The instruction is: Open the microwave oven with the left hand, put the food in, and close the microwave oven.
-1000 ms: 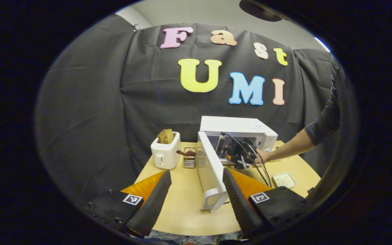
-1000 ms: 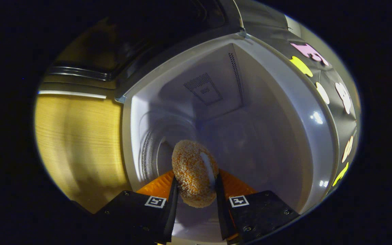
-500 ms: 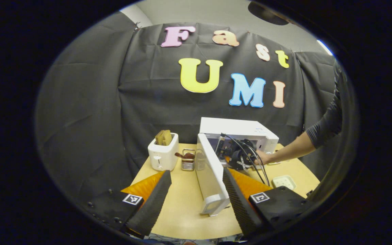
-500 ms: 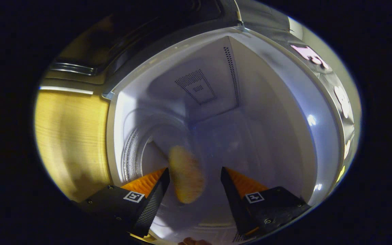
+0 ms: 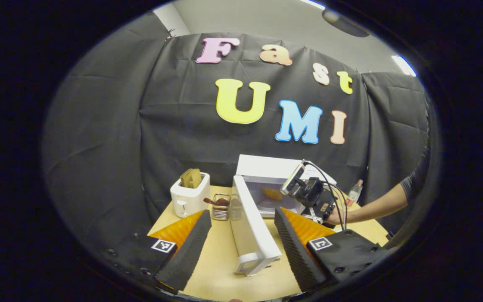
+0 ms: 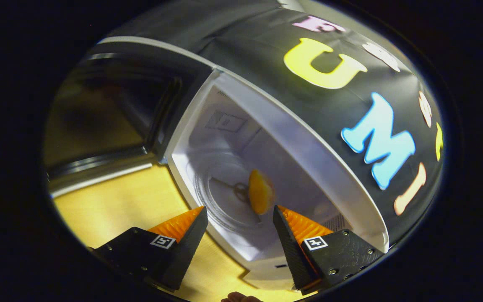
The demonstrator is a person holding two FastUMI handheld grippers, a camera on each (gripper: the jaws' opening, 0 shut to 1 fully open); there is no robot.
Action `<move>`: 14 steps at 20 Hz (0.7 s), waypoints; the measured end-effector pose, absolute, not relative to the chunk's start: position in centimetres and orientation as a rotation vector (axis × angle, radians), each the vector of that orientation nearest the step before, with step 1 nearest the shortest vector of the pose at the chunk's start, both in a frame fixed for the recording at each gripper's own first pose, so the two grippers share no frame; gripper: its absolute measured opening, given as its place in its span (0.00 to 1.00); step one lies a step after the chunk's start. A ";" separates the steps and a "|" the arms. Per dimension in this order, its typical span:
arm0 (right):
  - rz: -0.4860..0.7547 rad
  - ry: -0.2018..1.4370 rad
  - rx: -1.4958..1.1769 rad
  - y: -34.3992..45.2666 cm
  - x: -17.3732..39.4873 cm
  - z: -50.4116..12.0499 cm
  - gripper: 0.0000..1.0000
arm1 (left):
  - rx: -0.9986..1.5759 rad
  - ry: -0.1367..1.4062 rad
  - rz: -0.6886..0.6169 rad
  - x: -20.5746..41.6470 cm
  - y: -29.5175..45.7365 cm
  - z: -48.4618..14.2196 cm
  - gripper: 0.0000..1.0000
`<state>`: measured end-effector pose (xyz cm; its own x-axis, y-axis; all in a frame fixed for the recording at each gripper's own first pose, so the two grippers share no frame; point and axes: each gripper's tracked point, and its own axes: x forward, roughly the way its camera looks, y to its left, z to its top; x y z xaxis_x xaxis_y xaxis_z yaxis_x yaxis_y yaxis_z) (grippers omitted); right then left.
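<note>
The white microwave stands at the back of the wooden table with its door swung wide toward me. The breaded food piece lies inside on the turntable, seen in the right gripper view as food in the microwave cavity. My left gripper is open, its fingers either side of the door's handle end without touching it. My right gripper is open and empty, just outside the cavity. In the left gripper view that right gripper hangs before the opening, held by a hand.
A white toaster with bread in it stands left of the microwave, beside a small wire basket and a glass jar. A bottle stands at the right of the table.
The right gripper opened and let go of the food, which now rests on the turntable, then pulled back out of the cavity. The left gripper stayed open near the door.
</note>
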<state>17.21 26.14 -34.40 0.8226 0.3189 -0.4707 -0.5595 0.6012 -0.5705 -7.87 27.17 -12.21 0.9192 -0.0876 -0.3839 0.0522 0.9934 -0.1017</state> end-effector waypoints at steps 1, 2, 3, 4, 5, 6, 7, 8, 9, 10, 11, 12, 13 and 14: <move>0.517 0.346 -0.707 26.0 16.2 -33.4 0.96 | -0.099 0.391 -0.085 -7.5 26.7 -12.2 0.99; 0.506 0.350 -0.644 25.8 15.4 -32.4 0.96 | -0.101 0.383 -0.097 -7.1 26.2 -12.1 0.99; 0.495 0.362 -0.577 25.5 14.4 -31.2 0.96 | -0.099 0.376 -0.106 -6.6 25.9 -12.2 0.99; 0.486 0.369 -0.522 25.3 13.6 -30.4 0.96 | -0.097 0.370 -0.113 -6.0 25.5 -12.4 0.99; 0.478 0.377 -0.461 25.0 12.8 -29.3 0.96 | -0.100 0.372 -0.122 -5.6 25.2 -12.7 0.99; 0.477 0.379 -0.401 24.8 11.9 -28.2 0.96 | -0.105 0.376 -0.127 -5.4 24.8 -13.2 0.99; 0.476 0.369 -0.345 24.5 10.9 -26.7 0.96 | -0.114 0.373 -0.130 -5.1 24.5 -13.3 0.99; 0.468 0.352 -0.309 24.3 10.1 -25.4 0.96 | -0.128 0.366 -0.137 -4.7 23.9 -13.4 0.99; 0.455 0.329 -0.280 23.6 9.4 -23.7 0.96 | -0.143 0.357 -0.139 -4.4 23.5 -13.5 0.97; 0.439 0.307 -0.253 22.8 8.5 -22.2 0.96 | -0.158 0.347 -0.143 -4.1 23.2 -13.2 0.97; 0.413 0.291 -0.227 21.9 7.6 -20.7 0.96 | -0.171 0.338 -0.150 -4.0 22.8 -13.2 0.97; 0.380 0.283 -0.202 20.9 6.6 -19.6 0.96 | -0.179 0.333 -0.157 -3.6 22.3 -13.2 0.97; 0.345 0.281 -0.182 20.0 5.7 -18.6 0.96 | -0.185 0.331 -0.170 -3.3 21.8 -13.2 0.97; 0.313 0.271 -0.160 19.3 4.8 -17.8 0.96 | -0.191 0.334 -0.182 -2.8 21.3 -13.6 0.97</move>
